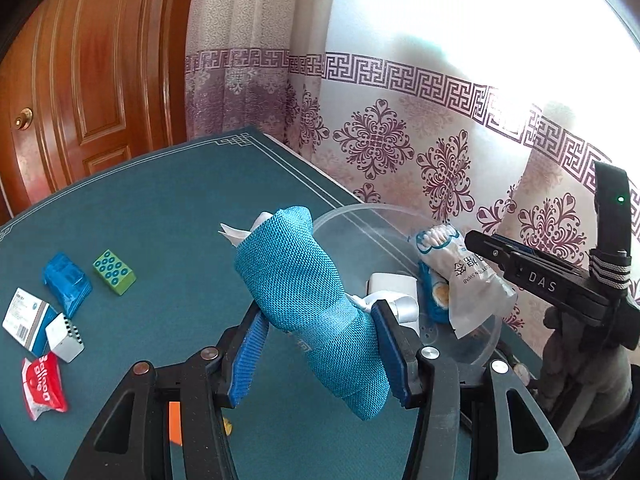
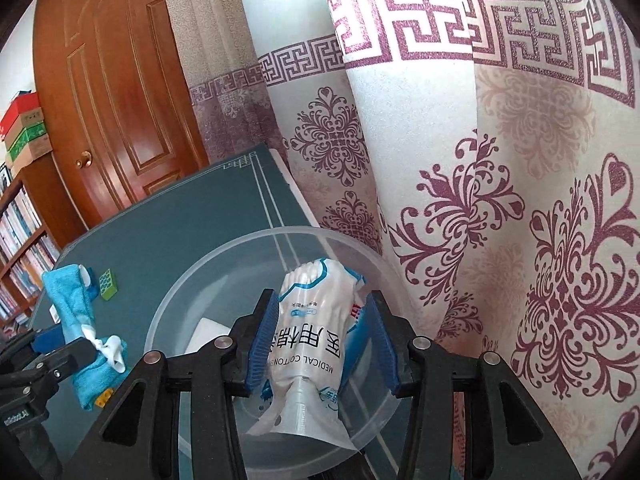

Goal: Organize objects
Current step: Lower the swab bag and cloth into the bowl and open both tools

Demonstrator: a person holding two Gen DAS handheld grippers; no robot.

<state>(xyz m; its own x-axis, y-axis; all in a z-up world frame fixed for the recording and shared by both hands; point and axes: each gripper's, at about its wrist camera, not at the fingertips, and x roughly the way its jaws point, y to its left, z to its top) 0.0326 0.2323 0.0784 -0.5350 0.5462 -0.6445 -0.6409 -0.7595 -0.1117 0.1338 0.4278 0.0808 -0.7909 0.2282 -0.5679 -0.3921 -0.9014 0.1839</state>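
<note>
My left gripper (image 1: 316,344) is shut on a blue knitted elastic sleeve (image 1: 296,280) with a white tag, held tilted above the teal table (image 1: 160,208), just left of a clear plastic bowl (image 1: 356,212). In the right wrist view that sleeve (image 2: 72,304) and the left gripper (image 2: 68,344) hang left of the bowl (image 2: 188,280). My right gripper (image 2: 324,340) is shut on a bag of medical cotton swabs (image 2: 316,328) over the bowl's inside. The left wrist view shows the right gripper (image 1: 480,242) coming in from the right with the swab bag (image 1: 460,268).
A white box (image 1: 386,282) and a blue packet (image 1: 434,300) lie in the bowl. At the table's left lie a green block (image 1: 114,272), a blue packet (image 1: 66,284), a white-blue box (image 1: 26,320), a small white box (image 1: 66,338) and a red glue packet (image 1: 42,384). A curtain (image 2: 500,220) hangs close behind the bowl.
</note>
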